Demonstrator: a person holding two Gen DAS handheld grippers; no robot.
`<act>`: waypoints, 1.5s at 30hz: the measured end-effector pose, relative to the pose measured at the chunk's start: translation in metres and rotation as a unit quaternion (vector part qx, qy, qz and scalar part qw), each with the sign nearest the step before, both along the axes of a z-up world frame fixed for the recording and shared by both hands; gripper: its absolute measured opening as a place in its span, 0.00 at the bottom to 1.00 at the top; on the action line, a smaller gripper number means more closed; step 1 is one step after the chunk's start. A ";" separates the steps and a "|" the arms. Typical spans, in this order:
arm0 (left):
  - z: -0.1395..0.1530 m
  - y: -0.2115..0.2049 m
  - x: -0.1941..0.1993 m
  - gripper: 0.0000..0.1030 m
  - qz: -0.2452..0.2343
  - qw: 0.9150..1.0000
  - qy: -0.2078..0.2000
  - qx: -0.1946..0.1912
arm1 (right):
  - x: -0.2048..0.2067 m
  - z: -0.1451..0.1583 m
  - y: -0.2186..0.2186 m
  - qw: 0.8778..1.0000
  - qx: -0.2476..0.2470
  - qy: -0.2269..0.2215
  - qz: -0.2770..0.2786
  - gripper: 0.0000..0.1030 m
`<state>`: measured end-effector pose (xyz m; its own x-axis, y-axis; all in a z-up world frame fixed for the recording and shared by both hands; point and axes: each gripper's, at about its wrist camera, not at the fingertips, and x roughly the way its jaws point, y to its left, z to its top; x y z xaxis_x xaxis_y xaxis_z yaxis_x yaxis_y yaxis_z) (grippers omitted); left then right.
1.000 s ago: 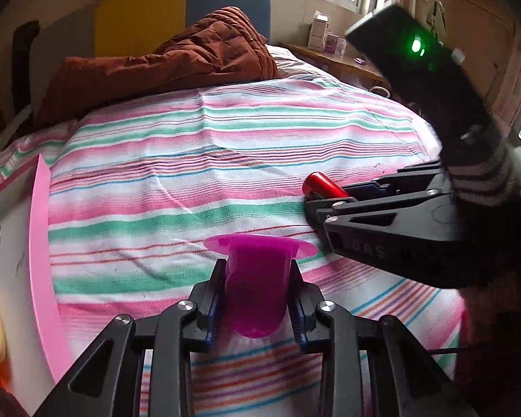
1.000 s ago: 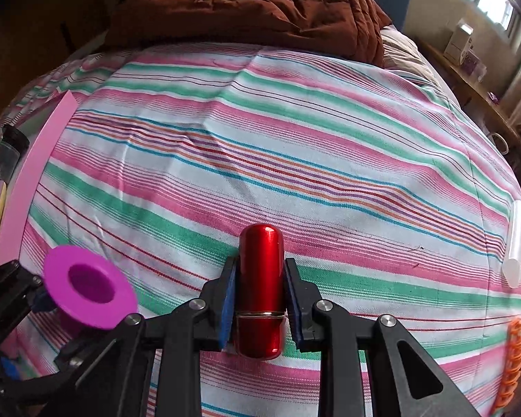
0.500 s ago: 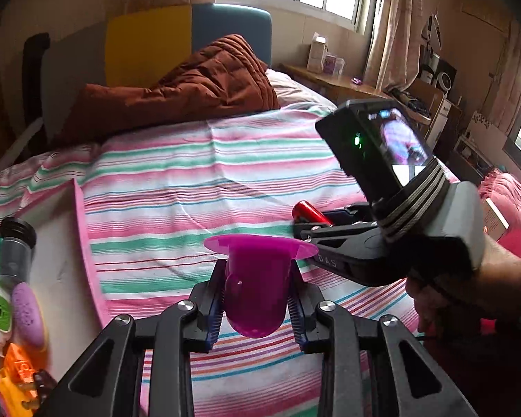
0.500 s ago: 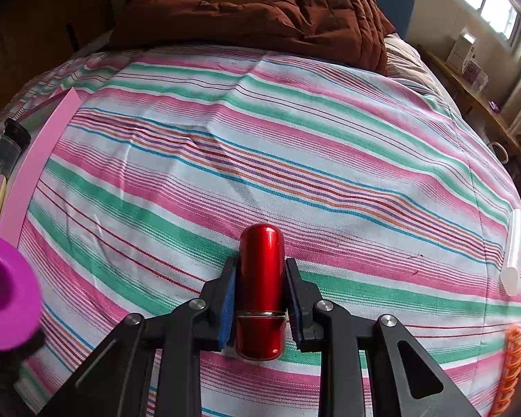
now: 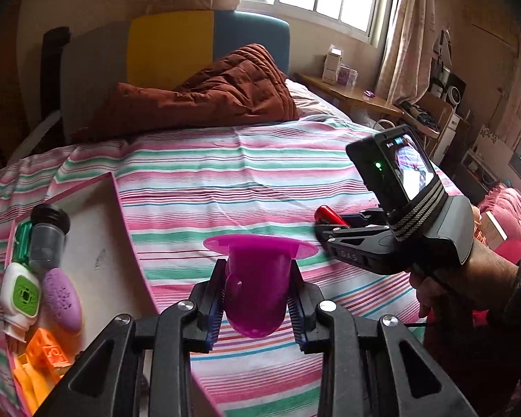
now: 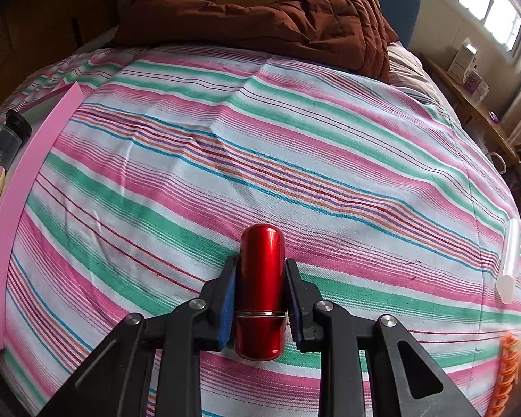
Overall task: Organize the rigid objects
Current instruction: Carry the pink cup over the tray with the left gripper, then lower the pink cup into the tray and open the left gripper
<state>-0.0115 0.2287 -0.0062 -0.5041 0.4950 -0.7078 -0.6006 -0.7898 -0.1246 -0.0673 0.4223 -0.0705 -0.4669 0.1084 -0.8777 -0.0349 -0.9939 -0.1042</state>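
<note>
Magenta flanged cup (image 5: 257, 285) sits clamped in the left gripper (image 5: 257, 307), now lifted off the bed (image 5: 225, 173) with the pink tray (image 5: 97, 243) newly in view: likely next stop. Red capsule (image 6: 260, 288) remains pinched in the right gripper (image 6: 260, 295), unmoved.

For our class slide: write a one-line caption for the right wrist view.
Right gripper clamps a red metal capsule above the striped bedspread.

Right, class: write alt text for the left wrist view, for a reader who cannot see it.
The left gripper grips a magenta flanged cup over a striped bedspread. At left a pink-rimmed tray holds small toys and containers; at right a hand holds the right gripper, shut on a red cylinder.
</note>
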 end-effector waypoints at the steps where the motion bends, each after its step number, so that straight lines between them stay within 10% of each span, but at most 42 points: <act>1: 0.001 -0.004 -0.001 0.31 0.002 1.000 0.000 0.002 | 0.000 0.000 0.000 1.000 0.001 0.000 0.001 0.26; 21: -0.001 -0.150 -0.052 0.31 0.149 0.983 -0.083 0.061 | 0.002 0.001 -0.005 1.000 0.023 0.001 0.011 0.26; 29: 0.000 -0.132 -0.087 0.31 0.140 0.979 -0.111 0.095 | 0.002 0.001 -0.006 1.000 0.028 0.001 0.012 0.26; 45: -0.048 -0.110 -0.150 0.33 0.153 0.976 -0.152 0.015 | 0.001 0.000 -0.008 0.999 0.033 0.000 0.015 0.26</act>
